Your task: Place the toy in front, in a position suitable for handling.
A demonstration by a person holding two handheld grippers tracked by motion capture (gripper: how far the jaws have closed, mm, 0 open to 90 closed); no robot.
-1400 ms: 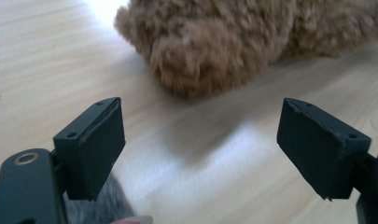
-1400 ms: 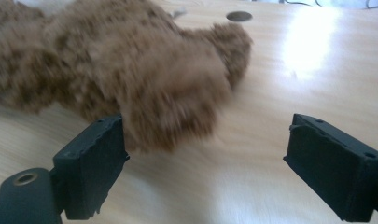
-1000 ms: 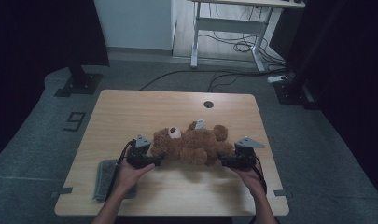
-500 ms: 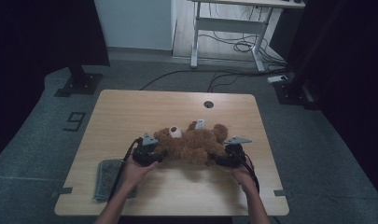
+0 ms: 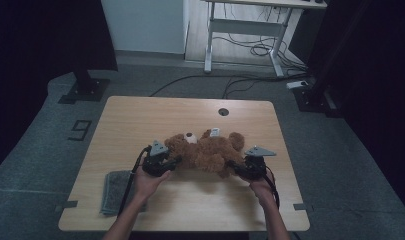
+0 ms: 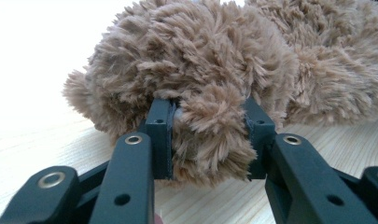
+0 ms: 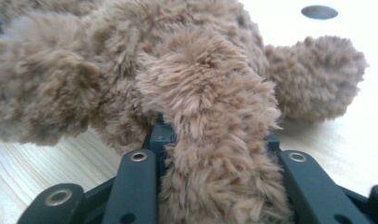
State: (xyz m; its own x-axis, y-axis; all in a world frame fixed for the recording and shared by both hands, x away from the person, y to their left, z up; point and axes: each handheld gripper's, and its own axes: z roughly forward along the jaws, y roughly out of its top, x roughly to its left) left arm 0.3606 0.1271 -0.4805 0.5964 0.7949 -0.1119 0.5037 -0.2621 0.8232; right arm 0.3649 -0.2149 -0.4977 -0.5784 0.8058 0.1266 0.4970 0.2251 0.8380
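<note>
Brown plush teddy bear (image 5: 206, 152): soft and light, it squashes between the jaws. Left gripper (image 6: 209, 137) and right gripper (image 7: 219, 154) each clamp a limb.

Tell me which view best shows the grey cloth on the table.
The high view: the grey cloth lies flat near the table's front left corner, beside the person's left forearm. The two gripper views look at the teddy bear instead, so they add nothing about it.

Hand-held gripper (image 6: 209, 140) clamping brown teddy bear (image 6: 233, 60), wooden table (image 6: 32, 135)
</note>
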